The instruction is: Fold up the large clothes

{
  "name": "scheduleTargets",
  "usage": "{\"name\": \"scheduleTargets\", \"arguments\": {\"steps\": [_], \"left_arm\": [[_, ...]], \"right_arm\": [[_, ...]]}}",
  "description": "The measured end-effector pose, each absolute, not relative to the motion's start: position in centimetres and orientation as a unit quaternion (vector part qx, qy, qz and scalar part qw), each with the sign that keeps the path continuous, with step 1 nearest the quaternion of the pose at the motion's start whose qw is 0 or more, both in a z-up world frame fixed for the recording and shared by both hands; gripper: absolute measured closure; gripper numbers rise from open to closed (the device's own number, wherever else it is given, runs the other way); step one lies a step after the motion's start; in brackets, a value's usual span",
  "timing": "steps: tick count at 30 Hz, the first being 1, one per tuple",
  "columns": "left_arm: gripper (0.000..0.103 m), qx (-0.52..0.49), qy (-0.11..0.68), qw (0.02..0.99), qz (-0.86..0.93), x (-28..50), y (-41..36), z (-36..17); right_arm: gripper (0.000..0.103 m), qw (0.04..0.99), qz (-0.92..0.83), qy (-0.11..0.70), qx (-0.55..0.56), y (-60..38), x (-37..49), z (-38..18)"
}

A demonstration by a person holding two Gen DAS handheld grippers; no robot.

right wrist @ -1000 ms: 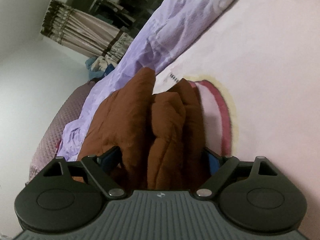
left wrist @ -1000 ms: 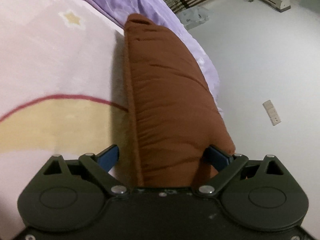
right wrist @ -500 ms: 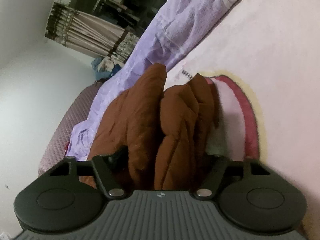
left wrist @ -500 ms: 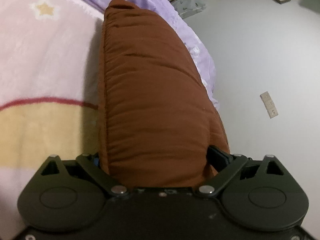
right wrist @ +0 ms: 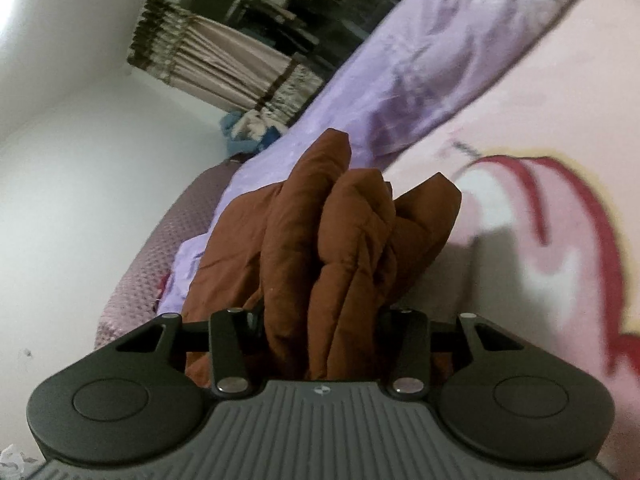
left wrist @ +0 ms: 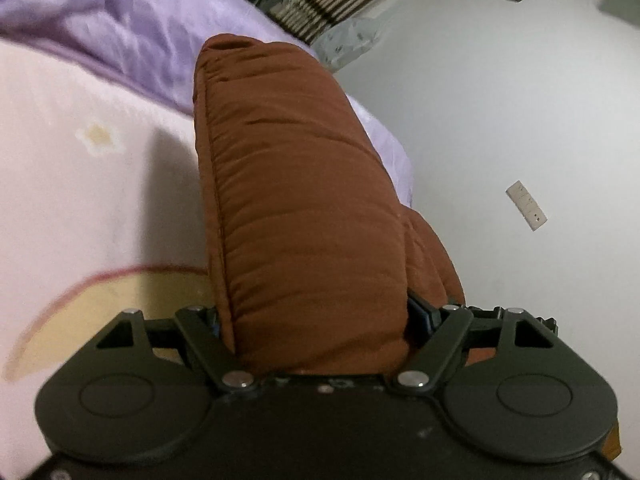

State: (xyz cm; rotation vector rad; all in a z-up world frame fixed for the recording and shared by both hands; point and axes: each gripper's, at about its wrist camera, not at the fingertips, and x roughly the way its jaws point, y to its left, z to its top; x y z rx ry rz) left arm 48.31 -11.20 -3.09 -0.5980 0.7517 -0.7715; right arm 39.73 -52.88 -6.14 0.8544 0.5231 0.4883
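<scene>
The left gripper (left wrist: 320,320) has its jaws about three-quarters apart and closed onto a thick padded fold of the brown quilted garment (left wrist: 296,208); they have just been closing, and the cloth fills the gap from one side to the other. The fold runs straight ahead from the jaws, lifted off the pink blanket (left wrist: 80,208) that lies below and to the left of it. A purple sheet (left wrist: 132,36) lies beyond the garment's far end.

The right gripper (right wrist: 320,320) stands about half open and has also just been closing, clamped on several bunched layers of the same brown garment (right wrist: 340,240). Pink blanket (right wrist: 560,120) spreads to its right, purple sheet (right wrist: 440,52) ahead, a curtain (right wrist: 224,68) farther off to the left.
</scene>
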Motion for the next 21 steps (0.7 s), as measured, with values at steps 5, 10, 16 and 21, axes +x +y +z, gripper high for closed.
{"name": "scheduleTargets", "arguments": {"steps": [5, 10, 16, 21], "left_arm": [[0.024, -0.275, 0.334, 0.831, -0.349, 47.8, -7.5, -1.8], [0.024, -0.274, 0.33, 0.839, -0.335, 48.0, -3.8, -2.0], [0.024, -0.283, 0.346, 0.832, -0.328, 49.5, -1.3, -4.5], [0.024, -0.286, 0.372, 0.824, -0.318, 51.0, -0.4, -6.9]], "right_arm": [[0.052, 0.847, 0.257, 0.244, 0.397, -48.9, 40.6, -4.8], [0.051, 0.845, 0.267, 0.257, 0.386, -45.3, 41.6, -4.8], [0.051, 0.846, 0.257, 0.278, 0.376, -42.3, 42.9, -6.0], [0.051, 0.851, 0.232, 0.285, 0.374, -41.9, 43.5, -8.6]]}}
